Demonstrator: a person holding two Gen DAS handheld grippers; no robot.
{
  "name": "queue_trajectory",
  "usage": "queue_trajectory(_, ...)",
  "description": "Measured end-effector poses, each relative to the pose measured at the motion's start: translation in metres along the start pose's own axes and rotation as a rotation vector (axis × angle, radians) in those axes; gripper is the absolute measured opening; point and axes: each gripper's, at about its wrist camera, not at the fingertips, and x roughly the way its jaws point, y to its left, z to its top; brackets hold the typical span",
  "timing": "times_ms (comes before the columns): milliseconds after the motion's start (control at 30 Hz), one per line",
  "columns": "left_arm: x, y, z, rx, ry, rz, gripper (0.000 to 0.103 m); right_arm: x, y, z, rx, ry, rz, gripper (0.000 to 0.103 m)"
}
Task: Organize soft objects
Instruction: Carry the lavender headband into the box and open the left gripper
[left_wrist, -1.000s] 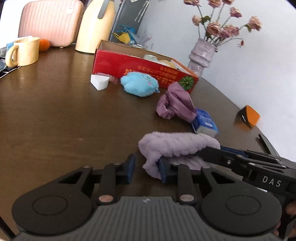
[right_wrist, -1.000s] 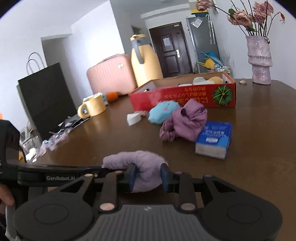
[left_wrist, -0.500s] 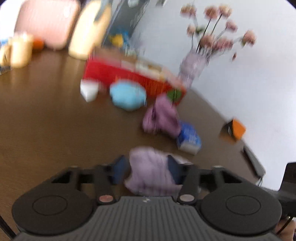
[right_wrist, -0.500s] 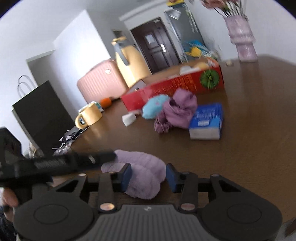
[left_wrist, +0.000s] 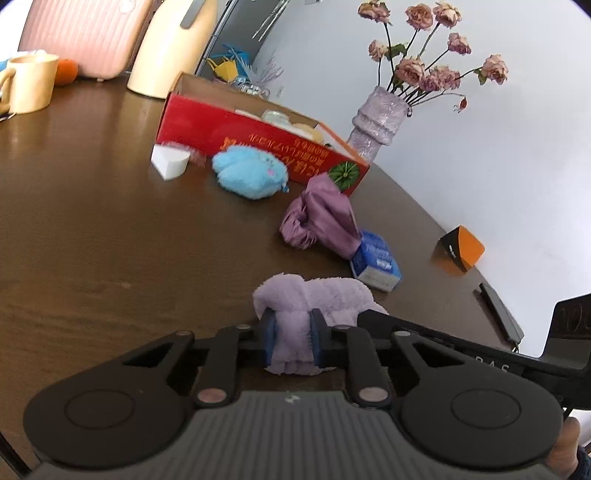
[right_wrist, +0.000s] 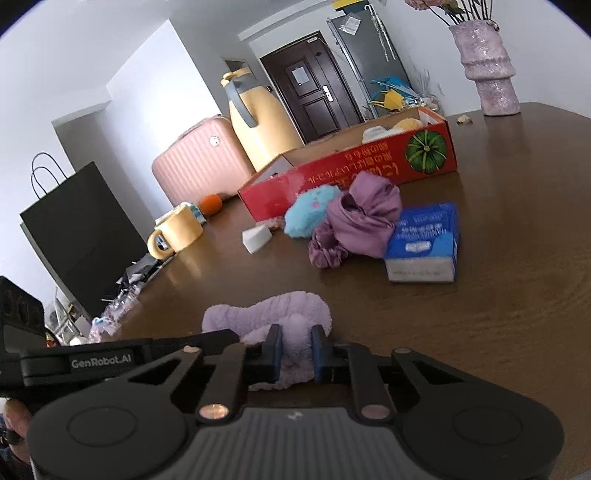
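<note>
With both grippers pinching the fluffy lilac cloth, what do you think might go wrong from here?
1. The left gripper and right gripper, whose jaws have just been closing, pinch separate folds of the fluffy lilac cloth; pulling apart could slip one fold free.
2. Swinging it forward might knock the blue tissue pack or purple satin cloth lying close ahead.

Black left gripper and right gripper, blue pads, copper-coloured screws.
</note>
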Motion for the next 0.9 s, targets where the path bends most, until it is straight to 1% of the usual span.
queue_trajectory(67, -0.001, -0.001, 0.011, 0.000, -0.015, -0.018, 0.018, -0.002, 0.004, 0.013, -0.016, -0.029, 0.010, 0.015)
queue_trajectory(133, -0.003, -0.005, 0.031, 0.022, -0.054, -0.040, 0.018, 0.000, 0.009, 0.041, -0.044, -0.083, 0.017, 0.015)
queue_trajectory(200, -0.001, -0.007, 0.066, 0.058, -0.102, -0.060, 0.018, 0.013, 0.011, 0.077, -0.067, -0.121, 0.028, 0.015)
queue_trajectory(267, 0.008, -0.004, 0.113, 0.079, -0.135, -0.075, 0.018, 0.036, 0.012, 0.120, -0.085, -0.147, 0.040, 0.015)
queue_trajectory(300, 0.017, -0.001, 0.137, 0.086, -0.144, -0.065, 0.018, 0.052, 0.011, 0.144, -0.085, -0.153, 0.049, 0.015)
queue_trajectory(333, 0.027, 0.003, 0.158, 0.086, -0.146, -0.045, 0.018, 0.069, 0.009, 0.163, -0.075, -0.146, 0.058, 0.015)
queue_trajectory(367, 0.039, 0.009, 0.179, 0.088, -0.138, -0.028, 0.018, 0.091, 0.006, 0.182, -0.074, -0.120, 0.059, 0.015)
queue_trajectory(433, 0.069, 0.021, 0.218, 0.094, -0.110, 0.040, 0.018, 0.133, 0.000, 0.212, -0.056, -0.063, 0.053, 0.015)
queue_trajectory(533, 0.115, 0.041, 0.252, 0.090, -0.039, 0.134, 0.018, 0.193, -0.010, 0.238, -0.026, 0.040, 0.033, 0.015)
queue_trajectory(600, 0.141, 0.051, 0.261, 0.115, 0.013, 0.200, 0.019, 0.221, -0.015, 0.242, -0.003, 0.097, 0.021, 0.015)
queue_trajectory(667, 0.160, 0.055, 0.261, 0.149, 0.061, 0.266, 0.021, 0.244, -0.016, 0.238, -0.009, 0.173, 0.001, 0.016)
queue_trajectory(733, 0.173, 0.054, 0.253, 0.231, 0.102, 0.328, 0.023, 0.258, -0.014, 0.232, -0.030, 0.224, -0.014, 0.019)
queue_trajectory(767, 0.175, 0.054, 0.249, 0.265, 0.115, 0.347, 0.028, 0.264, -0.014, 0.228, -0.034, 0.243, -0.019, 0.020)
queue_trajectory(800, 0.176, 0.054, 0.246, 0.284, 0.120, 0.361, 0.028, 0.267, -0.014, 0.226, -0.034, 0.257, -0.022, 0.021)
queue_trajectory(833, 0.177, 0.054, 0.243, 0.294, 0.119, 0.370, 0.031, 0.267, -0.015, 0.226, -0.034, 0.250, -0.019, 0.023)
queue_trajectory(867, 0.174, 0.055, 0.242, 0.299, 0.114, 0.361, 0.037, 0.265, -0.017, 0.228, -0.025, 0.242, -0.012, 0.027)
queue_trajectory(900, 0.172, 0.055, 0.244, 0.287, 0.110, 0.358, 0.040, 0.261, -0.019, 0.231, -0.010, 0.230, -0.004, 0.035)
